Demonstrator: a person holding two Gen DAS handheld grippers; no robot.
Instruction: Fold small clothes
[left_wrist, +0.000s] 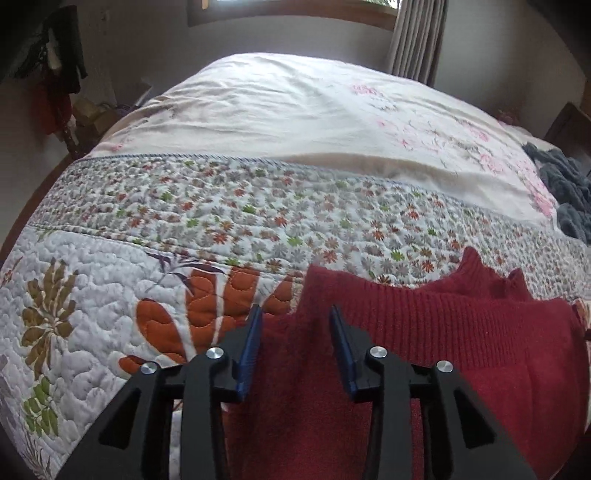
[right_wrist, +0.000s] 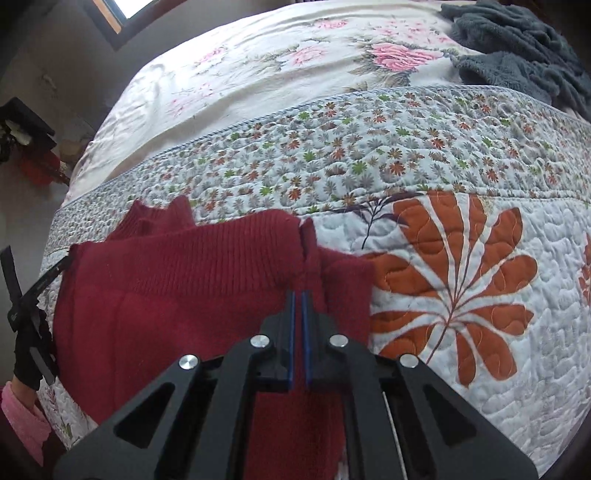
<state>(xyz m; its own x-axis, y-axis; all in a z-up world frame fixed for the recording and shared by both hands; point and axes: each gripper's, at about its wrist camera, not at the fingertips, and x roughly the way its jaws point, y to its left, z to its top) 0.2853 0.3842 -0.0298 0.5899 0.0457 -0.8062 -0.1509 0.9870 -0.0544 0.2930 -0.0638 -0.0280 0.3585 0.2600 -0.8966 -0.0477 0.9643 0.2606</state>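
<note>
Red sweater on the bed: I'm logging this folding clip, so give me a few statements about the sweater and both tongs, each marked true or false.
1. The left tongs are open, their tips spread over the red sweater. True.
2. The right tongs are wide open and hold nothing. False: they are shut on a raised pinch of the sweater.
3. The sweater lies on a floral quilt. True.
4. The grey fleece blanket covers the sweater. False: it lies apart from it, at the far side of the bed.
5. The sweater is blue. False: it is dark red.
</note>
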